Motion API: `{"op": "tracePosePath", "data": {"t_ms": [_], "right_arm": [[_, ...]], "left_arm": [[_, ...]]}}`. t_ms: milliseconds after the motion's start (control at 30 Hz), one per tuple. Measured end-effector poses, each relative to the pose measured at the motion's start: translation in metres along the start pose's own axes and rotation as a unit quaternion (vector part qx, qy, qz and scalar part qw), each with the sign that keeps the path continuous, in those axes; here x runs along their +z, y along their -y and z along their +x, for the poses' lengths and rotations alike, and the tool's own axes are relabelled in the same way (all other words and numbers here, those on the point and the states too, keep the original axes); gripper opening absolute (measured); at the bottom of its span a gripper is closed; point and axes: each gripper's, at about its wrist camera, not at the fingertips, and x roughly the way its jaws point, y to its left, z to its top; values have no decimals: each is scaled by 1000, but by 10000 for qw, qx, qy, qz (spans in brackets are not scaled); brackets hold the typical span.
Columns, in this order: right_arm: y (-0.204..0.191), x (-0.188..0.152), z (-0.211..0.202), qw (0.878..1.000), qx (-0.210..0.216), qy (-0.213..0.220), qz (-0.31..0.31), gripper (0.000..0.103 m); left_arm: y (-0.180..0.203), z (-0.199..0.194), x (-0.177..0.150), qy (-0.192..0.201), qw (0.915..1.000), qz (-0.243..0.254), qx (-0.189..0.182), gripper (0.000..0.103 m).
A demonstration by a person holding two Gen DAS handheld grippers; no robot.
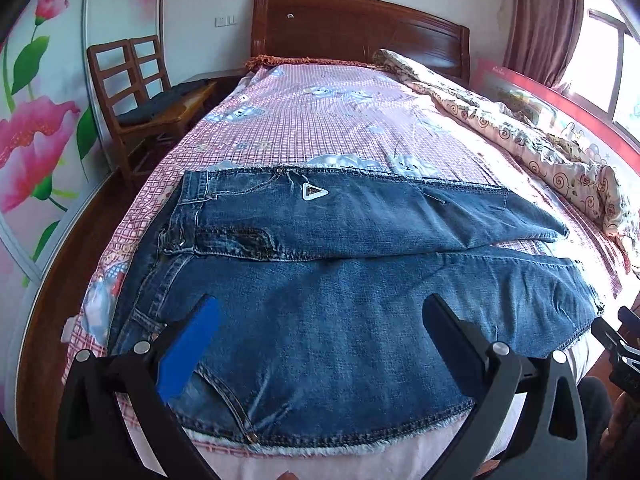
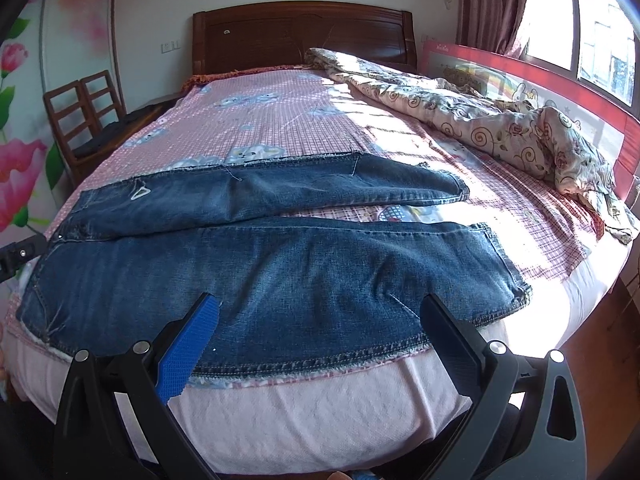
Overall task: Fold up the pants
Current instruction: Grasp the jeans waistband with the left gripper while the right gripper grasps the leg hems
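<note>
The dark item on the chair [image 1: 156, 104] is too small to identify; the window [image 2: 592, 20] is cropped.

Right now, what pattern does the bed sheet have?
Pink check with bears on the bed sheet; left wrist view.

Left tool [image 1: 320, 320] and right tool [image 2: 320, 318] both gape wide, holding nothing.

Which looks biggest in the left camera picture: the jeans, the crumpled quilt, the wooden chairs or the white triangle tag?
1. jeans, though nearest the camera
2. crumpled quilt
3. wooden chairs, far off, so unsure against the quilt
4. white triangle tag
</note>
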Motion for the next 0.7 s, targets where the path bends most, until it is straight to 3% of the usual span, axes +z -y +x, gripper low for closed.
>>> {"op": "tracePosePath", "data": {"t_ms": [167,267,367,467,600,667,700], "right_arm": [[-7,18,16,9996,180,-184,-68,100],[-14,27,26,9990,283,-339,-57,100],[-25,35,35,9977,444,-500,-58,100],[-37,47,42,9965,585,-587,-142,100],[-48,63,48,9961,634,-570,-226,100],[-51,69,52,9956,697,-597,-164,100],[-52,72,55,9952,744,-627,-119,100]], "left_arm": [[-89,72,65,-872,9959,-242,-87,101],[-138,118,96,-1264,9907,-386,-322,101],[-183,167,116,-1677,9725,-1042,-1238,101],[-208,205,127,-1755,9536,-1572,-1876,101],[-225,249,132,-2086,9373,-1856,-2085,101],[-230,260,134,-2115,9446,-1749,-1801,101],[-233,264,133,-2139,9427,-1770,-1852,101]]}}
